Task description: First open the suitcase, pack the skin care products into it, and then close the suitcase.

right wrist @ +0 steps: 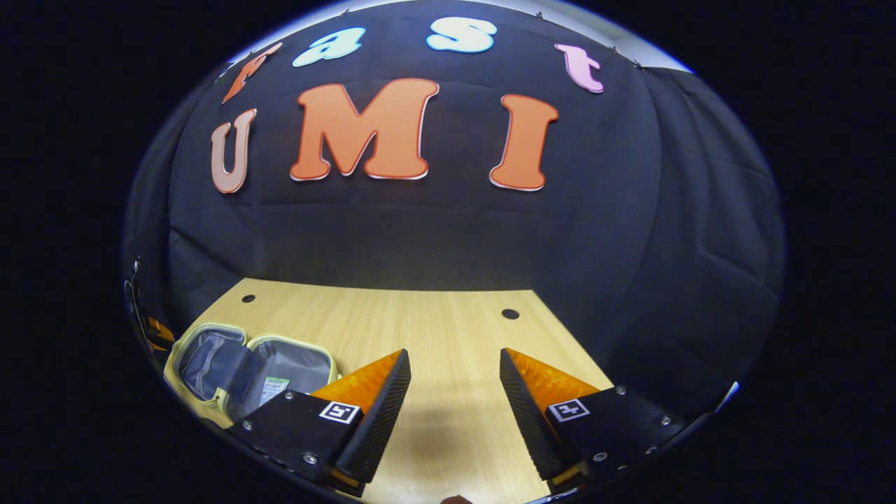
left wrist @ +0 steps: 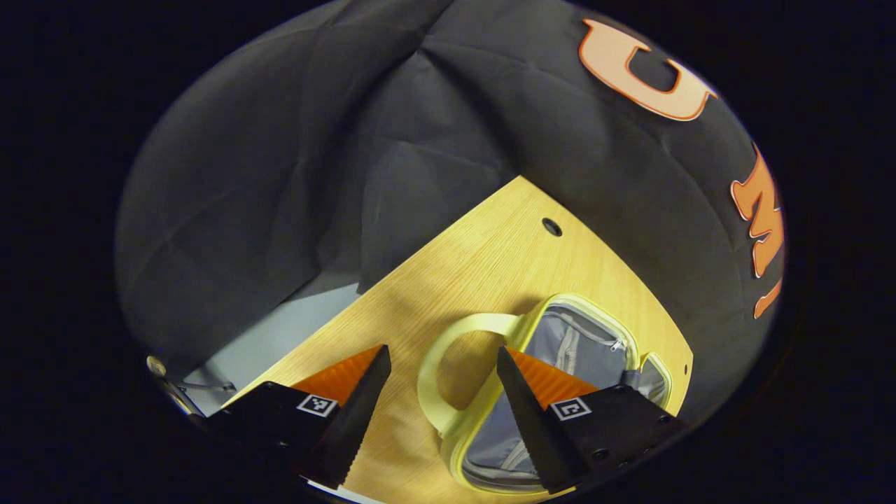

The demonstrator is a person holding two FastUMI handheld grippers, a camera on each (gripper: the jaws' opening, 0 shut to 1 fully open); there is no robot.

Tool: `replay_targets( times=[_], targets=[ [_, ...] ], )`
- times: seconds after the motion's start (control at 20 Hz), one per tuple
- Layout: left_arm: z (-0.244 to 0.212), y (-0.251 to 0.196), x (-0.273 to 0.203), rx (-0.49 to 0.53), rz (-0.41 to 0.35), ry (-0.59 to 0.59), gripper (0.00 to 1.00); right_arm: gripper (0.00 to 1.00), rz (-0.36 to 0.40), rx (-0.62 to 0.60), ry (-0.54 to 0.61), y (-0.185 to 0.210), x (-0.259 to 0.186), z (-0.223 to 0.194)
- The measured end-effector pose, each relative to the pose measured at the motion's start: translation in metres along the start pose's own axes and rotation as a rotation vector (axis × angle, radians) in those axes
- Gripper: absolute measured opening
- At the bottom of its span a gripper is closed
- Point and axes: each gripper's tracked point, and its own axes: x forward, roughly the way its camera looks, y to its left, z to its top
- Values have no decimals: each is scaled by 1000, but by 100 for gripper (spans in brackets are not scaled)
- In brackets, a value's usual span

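Left gripper view is showing the left gripper [left wrist: 442,378] hovering with fingers spread wide and gripping nothing, right over the pale yellow carry handle [left wrist: 448,371] of the small suitcase [left wrist: 581,343], which is lying open on the wooden table [left wrist: 476,273] with its grey lining and zip pocket exposed. Right gripper view is showing the right gripper [right wrist: 455,381] also spread and empty, hanging above bare tabletop, with the open suitcase [right wrist: 255,364] sitting off to its left near the table edge; a small greenish packet [right wrist: 274,388] seems to be lying inside, too small to identify. Main risk, as I am judging it: the left fingers are sitting around the handle loop, so any drop or sideways sweep could be snagging it and dragging the light case toward the edge, or flipping a half shut prematurely. Closing before all products are in would be another failure; I cannot tell how many are remaining.
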Motion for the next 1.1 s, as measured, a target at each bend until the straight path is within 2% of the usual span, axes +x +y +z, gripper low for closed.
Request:
replay_targets(
  times=[0.1, 0.2, 0.25, 0.4, 0.45, 0.5, 0.55, 0.7, 0.75, 0.9, 0.95, 1.1],
  targets=[
    [-6, 9, 17, -8, -2, 54, 84, 83, -33, -22, -26, -14, -6, 11],
    [-16, 7, 25, -6, -21, 112, 84, 83, -48, -48, -41, -23, -12, 19],
    [-24, 7, 37, -12, -29, 154, 79, 83, -55, -53, -53, -26, -16, 24],
    [-25, 8, 46, 28, -15, 175, 18, 84, -62, -26, -51, -33, -21, 22],
    [-24, 6, 43, 40, -19, 161, 18, 85, -71, -27, -52, -39, -22, 20],
    [-18, 1, 38, 51, -32, 135, 13, 85, -78, -28, -57, -42, -24, 21],
    [-10, -5, 31, 78, -52, 100, 13, 85, -89, -29, -63, -47, -24, 21],
    [22, -28, -15, 184, -48, -65, 12, 86, -116, -56, -79, -68, -23, 22],
    [28, -36, -28, 206, -37, -98, 12, 86, -110, -54, -87, -71, -22, 24],
    [53, -83, -97, 302, -12, -316, 12, 87, -74, -38, -101, -78, -12, 27],
    [53, -90, -109, 320, 18, -342, 12, 86, -51, -26, -95, -78, -10, 25],
    [51, -125, -141, 353, 11, -391, 12, 87, -29, -14, -108, -85, -8, 24]
  ],
)
